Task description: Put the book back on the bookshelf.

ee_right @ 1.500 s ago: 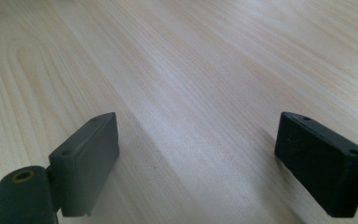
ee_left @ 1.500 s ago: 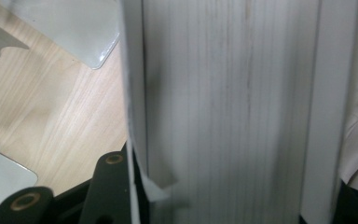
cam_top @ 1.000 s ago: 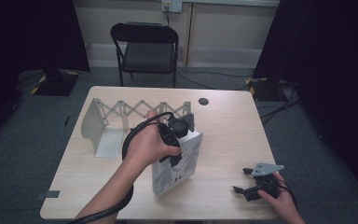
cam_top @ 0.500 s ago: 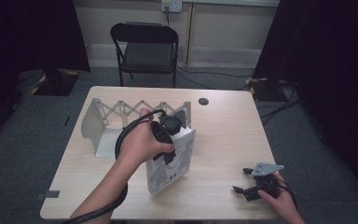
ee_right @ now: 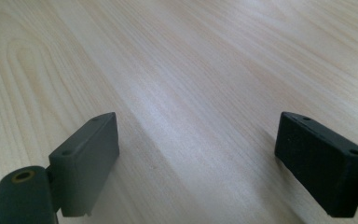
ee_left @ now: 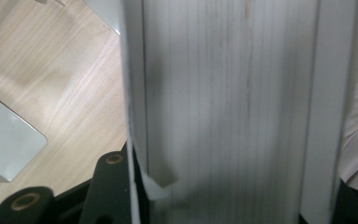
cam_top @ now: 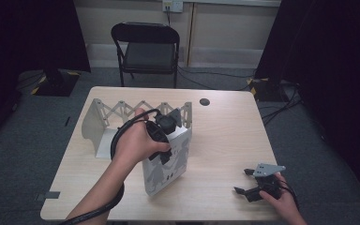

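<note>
Your left gripper (cam_top: pixel 166 124) clamps the top edge of a thick white book (cam_top: pixel 166 161), standing it upright near the middle of the table (cam_top: pixel 225 136), just in front of the white expandable rack (cam_top: pixel 117 112). Your right gripper (cam_top: pixel 255 186) rests with jaws wide apart and empty by the near right corner. Next, likely, you guide the book back into the rack, keeping it vertical.

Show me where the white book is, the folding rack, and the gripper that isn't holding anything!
White book (cam_top: pixel 168 164), high view: on its front cover with the dark figures.
Folding rack (cam_top: pixel 93 123), high view: on its left end plate.
Right gripper (cam_top: pixel 244 182), high view: midway between its open fingertips, over the table.
</note>
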The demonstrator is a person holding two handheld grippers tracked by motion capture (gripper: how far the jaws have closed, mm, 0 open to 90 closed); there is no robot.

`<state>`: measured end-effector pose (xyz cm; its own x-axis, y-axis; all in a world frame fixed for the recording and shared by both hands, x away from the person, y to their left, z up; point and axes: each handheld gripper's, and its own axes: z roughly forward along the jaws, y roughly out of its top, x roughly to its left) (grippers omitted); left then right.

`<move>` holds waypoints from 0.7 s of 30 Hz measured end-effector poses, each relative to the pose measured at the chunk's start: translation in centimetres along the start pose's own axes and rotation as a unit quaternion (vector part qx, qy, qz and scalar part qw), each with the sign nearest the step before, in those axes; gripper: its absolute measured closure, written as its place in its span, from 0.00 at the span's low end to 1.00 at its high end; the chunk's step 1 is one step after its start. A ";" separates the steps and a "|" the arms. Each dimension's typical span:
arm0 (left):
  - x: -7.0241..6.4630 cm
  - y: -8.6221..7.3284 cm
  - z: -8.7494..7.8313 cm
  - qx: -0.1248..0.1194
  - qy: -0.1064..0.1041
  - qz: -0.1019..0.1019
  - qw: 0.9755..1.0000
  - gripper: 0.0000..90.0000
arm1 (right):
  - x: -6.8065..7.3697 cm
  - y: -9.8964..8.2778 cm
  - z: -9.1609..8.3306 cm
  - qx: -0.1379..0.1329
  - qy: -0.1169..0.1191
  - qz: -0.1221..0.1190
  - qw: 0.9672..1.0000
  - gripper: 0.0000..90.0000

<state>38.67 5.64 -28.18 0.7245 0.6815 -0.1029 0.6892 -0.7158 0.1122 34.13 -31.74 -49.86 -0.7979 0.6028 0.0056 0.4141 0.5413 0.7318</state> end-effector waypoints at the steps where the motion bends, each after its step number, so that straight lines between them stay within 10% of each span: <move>1: 0.1 0.0 0.0 0.002 -0.001 -0.004 1.000 0.59 | 0.0 0.0 0.0 0.000 0.000 0.000 1.000 0.14; 21: 2.0 1.1 0.3 -0.008 0.014 -0.065 0.998 0.59 | 0.0 0.0 0.0 0.000 0.000 0.000 1.000 0.14</move>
<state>40.92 6.16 -28.58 0.6278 0.7730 -0.0909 0.7776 -0.6180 0.1157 34.12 -31.74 -49.86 -0.7977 0.6030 0.0062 0.4146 0.5409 0.7318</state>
